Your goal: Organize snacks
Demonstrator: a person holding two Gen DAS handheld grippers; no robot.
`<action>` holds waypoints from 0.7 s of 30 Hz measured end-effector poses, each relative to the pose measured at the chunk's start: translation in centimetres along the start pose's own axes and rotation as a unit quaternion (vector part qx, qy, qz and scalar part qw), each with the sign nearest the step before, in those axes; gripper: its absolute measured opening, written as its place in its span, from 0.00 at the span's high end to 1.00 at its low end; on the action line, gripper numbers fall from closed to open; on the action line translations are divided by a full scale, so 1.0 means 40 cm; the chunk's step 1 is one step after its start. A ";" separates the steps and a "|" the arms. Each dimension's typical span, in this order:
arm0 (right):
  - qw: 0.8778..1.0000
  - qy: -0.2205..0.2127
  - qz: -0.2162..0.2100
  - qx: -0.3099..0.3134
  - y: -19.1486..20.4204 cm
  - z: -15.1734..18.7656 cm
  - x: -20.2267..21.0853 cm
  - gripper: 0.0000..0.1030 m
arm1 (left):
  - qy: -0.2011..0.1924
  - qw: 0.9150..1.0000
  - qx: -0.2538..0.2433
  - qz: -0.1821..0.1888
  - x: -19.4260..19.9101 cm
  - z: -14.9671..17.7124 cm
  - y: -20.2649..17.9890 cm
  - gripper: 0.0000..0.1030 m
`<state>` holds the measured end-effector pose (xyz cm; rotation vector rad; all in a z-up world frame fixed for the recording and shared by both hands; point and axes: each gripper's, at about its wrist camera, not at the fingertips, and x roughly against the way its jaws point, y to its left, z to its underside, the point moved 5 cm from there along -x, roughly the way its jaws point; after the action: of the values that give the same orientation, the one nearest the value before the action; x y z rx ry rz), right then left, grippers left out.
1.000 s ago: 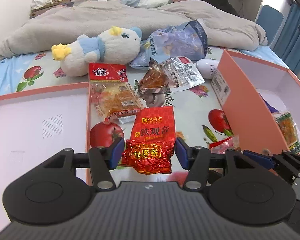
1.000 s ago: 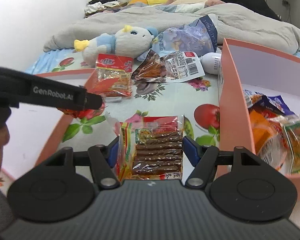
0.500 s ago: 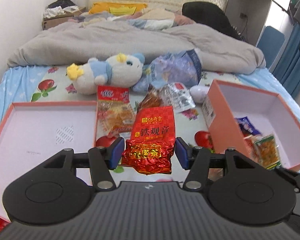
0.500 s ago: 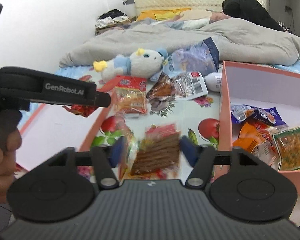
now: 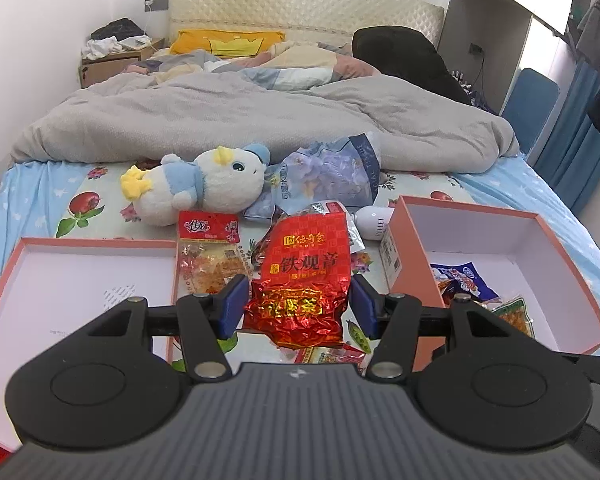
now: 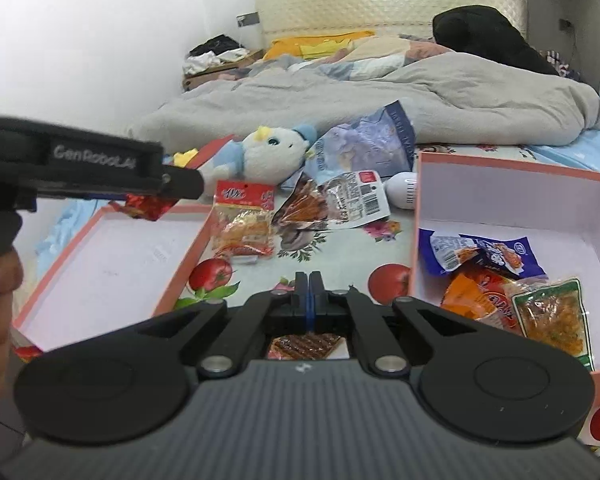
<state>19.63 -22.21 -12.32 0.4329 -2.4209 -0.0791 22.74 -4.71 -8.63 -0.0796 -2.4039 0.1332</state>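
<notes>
My left gripper [image 5: 296, 304] is shut on a crinkled red foil tea packet [image 5: 304, 276], held in the air between the two pink boxes. The same packet [image 6: 144, 206] hangs under that gripper at the left of the right wrist view. My right gripper [image 6: 308, 300] is shut, pads together with nothing between them. A packet of brown sticks [image 6: 304, 346] shows under its linkage, and it lies on the bedsheet [image 5: 328, 356] in the left wrist view. The right pink box [image 6: 416, 216] holds a blue packet [image 6: 500, 256], an orange one [image 6: 472, 296] and a green-edged one [image 6: 552, 316].
A shallow pink tray [image 5: 92, 242] lies on the left. Between the boxes lie a red-topped clear snack packet [image 5: 210, 256] and a brown snack packet [image 6: 332, 204]. Behind them are a plush toy [image 5: 204, 184], a tissue pack [image 5: 332, 172], a white bottle [image 5: 374, 220] and a grey duvet [image 5: 260, 120].
Both grippers rose above the bed. The right gripper's jaws closed fully and the brown-stick packet slipped out from between them. The left gripper kept the red packet.
</notes>
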 end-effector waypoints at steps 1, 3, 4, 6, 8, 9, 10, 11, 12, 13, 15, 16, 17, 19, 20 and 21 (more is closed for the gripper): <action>1.000 -0.002 -0.002 -0.003 -0.007 0.002 0.006 0.97 | 0.000 1.000 0.000 0.000 0.000 0.003 -0.002 0.41; 1.000 -0.003 -0.008 -0.010 -0.021 0.015 0.015 0.97 | 0.003 1.000 -0.001 -0.001 -0.003 0.015 -0.008 0.41; 1.000 -0.001 -0.011 -0.013 -0.024 0.025 0.016 0.97 | 0.005 1.000 -0.002 -0.001 -0.004 0.023 -0.010 0.41; 1.000 0.014 -0.017 -0.018 -0.025 0.058 0.010 0.97 | 0.013 1.000 -0.001 -0.001 -0.011 0.043 -0.009 0.41; 0.999 0.027 -0.028 -0.017 -0.011 0.088 0.006 0.96 | 0.020 1.000 -0.001 -0.003 -0.021 0.068 -0.001 0.41; 0.999 0.030 -0.034 -0.018 -0.002 0.104 0.005 0.95 | 0.025 1.000 -0.003 -0.007 -0.028 0.085 0.004 0.41; 0.999 0.033 -0.037 -0.018 0.006 0.116 0.003 0.95 | 0.032 0.999 -0.003 -0.009 -0.036 0.101 0.011 0.41; 0.998 0.037 -0.042 -0.017 0.017 0.132 -0.001 0.95 | 0.039 0.999 0.000 -0.007 -0.043 0.119 0.020 0.41; 0.998 0.039 -0.046 -0.015 0.027 0.143 -0.004 0.95 | 0.045 0.999 0.002 -0.006 -0.050 0.135 0.028 0.41; 0.998 0.040 -0.050 -0.012 0.037 0.154 -0.009 0.94 | 0.051 0.999 0.002 -0.009 -0.058 0.150 0.037 0.41; 0.998 0.048 -0.047 -0.009 0.055 0.172 -0.031 0.93 | 0.061 0.998 0.006 -0.012 -0.071 0.176 0.060 0.41; 0.998 0.052 -0.042 -0.008 0.061 0.178 -0.044 0.90 | 0.065 0.998 0.010 -0.012 -0.076 0.186 0.071 0.41; 0.998 0.053 -0.038 -0.006 0.066 0.183 -0.055 0.76 | 0.068 0.998 0.014 -0.011 -0.080 0.195 0.082 0.41; 0.998 0.050 -0.032 -0.008 0.076 0.190 -0.077 0.47 | 0.071 0.997 0.017 -0.009 -0.085 0.206 0.103 0.41; 0.999 0.046 -0.029 -0.009 0.080 0.192 -0.087 0.46 | 0.072 0.997 0.017 -0.009 -0.086 0.210 0.110 0.41; 0.999 0.046 -0.023 -0.008 0.086 0.194 -0.102 0.46 | 0.074 0.997 0.017 -0.008 -0.089 0.215 0.119 0.41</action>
<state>16.70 -18.05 -20.26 0.4741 -2.3190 -0.0975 19.71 -0.97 -17.91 -0.0523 -2.2537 0.1548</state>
